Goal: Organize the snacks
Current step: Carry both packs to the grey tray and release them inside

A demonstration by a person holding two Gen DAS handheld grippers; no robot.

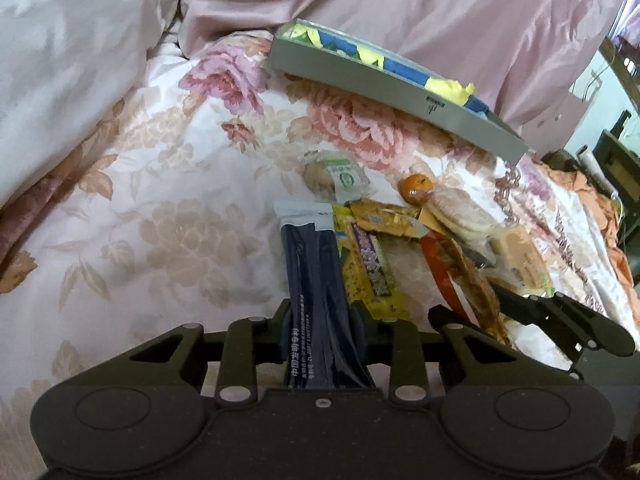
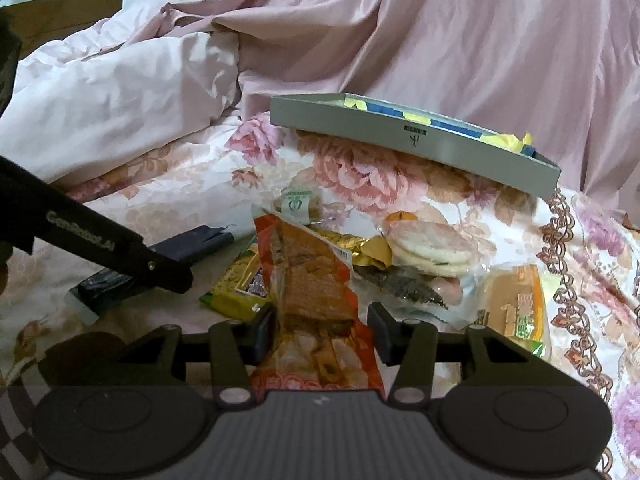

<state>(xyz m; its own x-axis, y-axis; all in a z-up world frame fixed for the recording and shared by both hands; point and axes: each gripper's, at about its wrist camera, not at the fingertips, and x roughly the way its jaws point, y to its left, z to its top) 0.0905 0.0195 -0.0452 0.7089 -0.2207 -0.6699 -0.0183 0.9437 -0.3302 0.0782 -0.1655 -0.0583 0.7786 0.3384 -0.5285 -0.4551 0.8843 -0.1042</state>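
Loose snacks lie piled on a flowered bedspread (image 1: pixel 168 216). My left gripper (image 1: pixel 322 320) is shut on a long dark navy packet (image 1: pixel 312 264), which runs forward between its fingers. In the right wrist view my right gripper (image 2: pixel 322 332) is shut on an orange-red cracker packet (image 2: pixel 308 276) that stands tilted above the pile. Beneath it lie a yellow packet (image 2: pixel 236 288), a gold wrapper (image 2: pixel 360 248), round rice crackers (image 2: pixel 432 248), a green-labelled bun (image 2: pixel 300 204) and a bread packet (image 2: pixel 516 304). A small orange fruit (image 1: pixel 416 188) sits behind them. A grey tray (image 2: pixel 400 136) lies farther back.
The grey tray (image 1: pixel 380 80) holds yellow and blue items and rests slanted against a pink blanket (image 1: pixel 440 12). A white duvet (image 1: pixel 68 60) is heaped at the left. At the far right the bed ends, with furniture (image 1: pixel 616 152) beyond.
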